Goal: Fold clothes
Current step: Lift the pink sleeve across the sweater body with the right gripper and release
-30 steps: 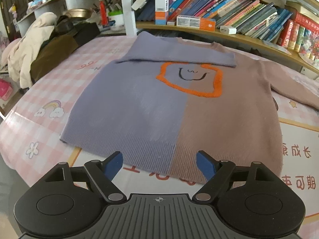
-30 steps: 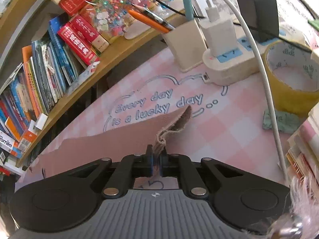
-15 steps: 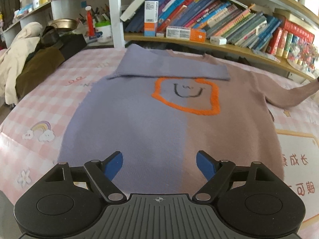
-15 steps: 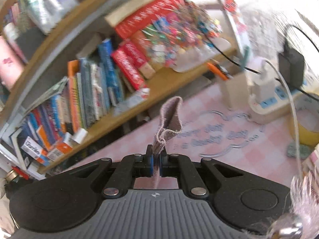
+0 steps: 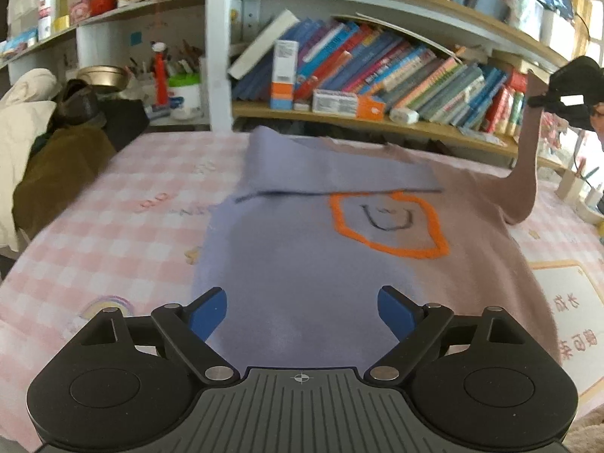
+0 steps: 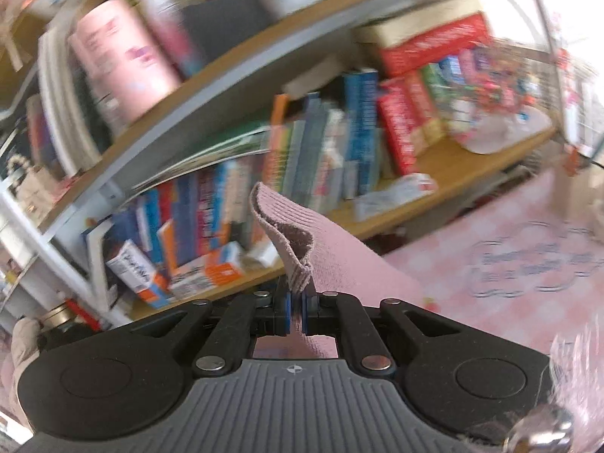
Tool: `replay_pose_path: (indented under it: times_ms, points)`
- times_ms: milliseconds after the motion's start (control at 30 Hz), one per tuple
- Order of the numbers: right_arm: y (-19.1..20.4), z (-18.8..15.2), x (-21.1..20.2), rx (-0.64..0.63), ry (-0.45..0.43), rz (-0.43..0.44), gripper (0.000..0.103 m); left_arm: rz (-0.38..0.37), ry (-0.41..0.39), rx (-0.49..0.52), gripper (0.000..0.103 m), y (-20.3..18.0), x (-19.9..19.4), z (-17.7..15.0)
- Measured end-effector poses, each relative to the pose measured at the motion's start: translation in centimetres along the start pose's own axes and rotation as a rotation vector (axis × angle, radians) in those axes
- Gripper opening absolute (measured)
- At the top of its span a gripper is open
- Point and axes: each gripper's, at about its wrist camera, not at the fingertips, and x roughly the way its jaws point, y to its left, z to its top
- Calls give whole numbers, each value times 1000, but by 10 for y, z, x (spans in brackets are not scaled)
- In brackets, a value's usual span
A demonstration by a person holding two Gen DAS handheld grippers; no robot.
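Since the earlier frame the right gripper (image 6: pixel 295 311) has lifted the pink sleeve (image 5: pixel 526 158) off the table (image 5: pixel 113 226), now at 2 o'clock, cuff pinched. Left gripper (image 5: pixel 302 311) spreads wider, empty, above the sweater (image 5: pixel 302 264). Risk: thin pinch slips, or the pull drags the body.

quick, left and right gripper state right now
left gripper: jaws opening, nothing between them, above the sweater.
right gripper: shut on the brown sleeve cuff, lifted off the table.
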Motion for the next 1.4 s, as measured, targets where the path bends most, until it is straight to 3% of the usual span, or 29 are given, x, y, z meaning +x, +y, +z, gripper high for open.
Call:
replay_pose_path:
  times_ms: [333,567,967,1067,1167,1267,1400]
  points:
    - [124,-35,68,-78,58,95,5,19,-19,-48,90,66,3,0]
    - [184,-86,115,-173,130,87,5,13,-3,-27,90,85,1,-4]
    - [191,-136,164,-225,293,22,6,43,13,-55,90,109,3,-8]
    - [194,-140,162,-220,320,45,16,41,10,-52,90,109,3,-8]
    - [196,-141,153,-230,348,113,36,34,3,-48,90,108,4,-6]
    - [197,-140,134,-278,363,171,42,25,-5,-43,90,107,6,-4]
    - [183,-145,107,-349,373,154,42,7,-10,-37,90,102,10,0]
